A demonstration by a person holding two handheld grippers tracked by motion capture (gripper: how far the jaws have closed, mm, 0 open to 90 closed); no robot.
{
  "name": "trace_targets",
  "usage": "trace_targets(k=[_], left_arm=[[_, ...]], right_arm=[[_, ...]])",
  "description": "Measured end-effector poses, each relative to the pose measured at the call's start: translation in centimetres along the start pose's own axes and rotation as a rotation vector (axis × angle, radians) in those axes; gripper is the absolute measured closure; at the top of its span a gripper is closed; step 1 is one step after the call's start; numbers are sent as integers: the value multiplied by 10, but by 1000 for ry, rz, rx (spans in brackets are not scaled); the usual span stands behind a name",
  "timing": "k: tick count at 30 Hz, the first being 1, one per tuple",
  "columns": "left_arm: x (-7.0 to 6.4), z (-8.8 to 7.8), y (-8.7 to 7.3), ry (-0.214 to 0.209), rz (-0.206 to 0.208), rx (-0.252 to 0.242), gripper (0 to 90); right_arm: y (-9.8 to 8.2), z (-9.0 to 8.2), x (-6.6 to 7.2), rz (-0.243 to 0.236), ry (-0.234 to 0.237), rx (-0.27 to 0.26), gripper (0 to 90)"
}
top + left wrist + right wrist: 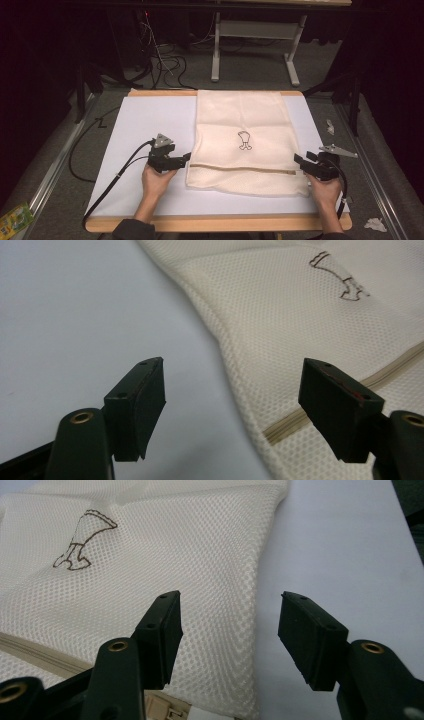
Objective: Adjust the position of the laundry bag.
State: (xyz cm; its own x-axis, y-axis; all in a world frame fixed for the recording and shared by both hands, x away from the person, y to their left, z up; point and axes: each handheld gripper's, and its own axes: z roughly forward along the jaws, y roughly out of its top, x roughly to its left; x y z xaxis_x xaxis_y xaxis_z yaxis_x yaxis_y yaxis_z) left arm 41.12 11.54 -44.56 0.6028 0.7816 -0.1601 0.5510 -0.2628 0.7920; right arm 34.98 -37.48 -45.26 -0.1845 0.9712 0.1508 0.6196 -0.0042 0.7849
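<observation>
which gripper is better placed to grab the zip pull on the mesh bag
Right, probably. A beige zip pull shows just below the right gripper, at the end of the zip on the mesh bag. The left gripper sits at the opposite end, where no pull is visible. Both are open.

I counted one mesh bag (242,140), one white mat (145,125), two grippers, and two crumpled scraps.

The room is dark. Grey carpet floor (250,70) lies around the wood-edged worktop (165,93). A white metal table frame (255,30) stands far behind, with tangled cables (165,60) at far left.
</observation>
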Motion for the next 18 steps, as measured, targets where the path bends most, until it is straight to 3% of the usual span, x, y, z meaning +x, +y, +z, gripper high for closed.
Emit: trace_targets(k=[3, 5, 10, 14, 18], left_arm=[[-5, 6, 4, -9, 4, 8, 264], [-5, 9, 5, -18, -19, 19, 260], [-9, 21, 8, -12, -6, 67, 254], [-7, 29, 9, -19, -41, 85, 257], [-16, 39, 9, 9, -9, 122, 292]], right_arm=[[3, 4, 2, -9, 6, 20, 433], [5, 7, 3, -7, 10, 34, 428], [10, 11, 3, 3, 3, 49, 423], [13, 16, 4, 12, 8, 64, 421], [12, 22, 3, 31, 27, 85, 426]])
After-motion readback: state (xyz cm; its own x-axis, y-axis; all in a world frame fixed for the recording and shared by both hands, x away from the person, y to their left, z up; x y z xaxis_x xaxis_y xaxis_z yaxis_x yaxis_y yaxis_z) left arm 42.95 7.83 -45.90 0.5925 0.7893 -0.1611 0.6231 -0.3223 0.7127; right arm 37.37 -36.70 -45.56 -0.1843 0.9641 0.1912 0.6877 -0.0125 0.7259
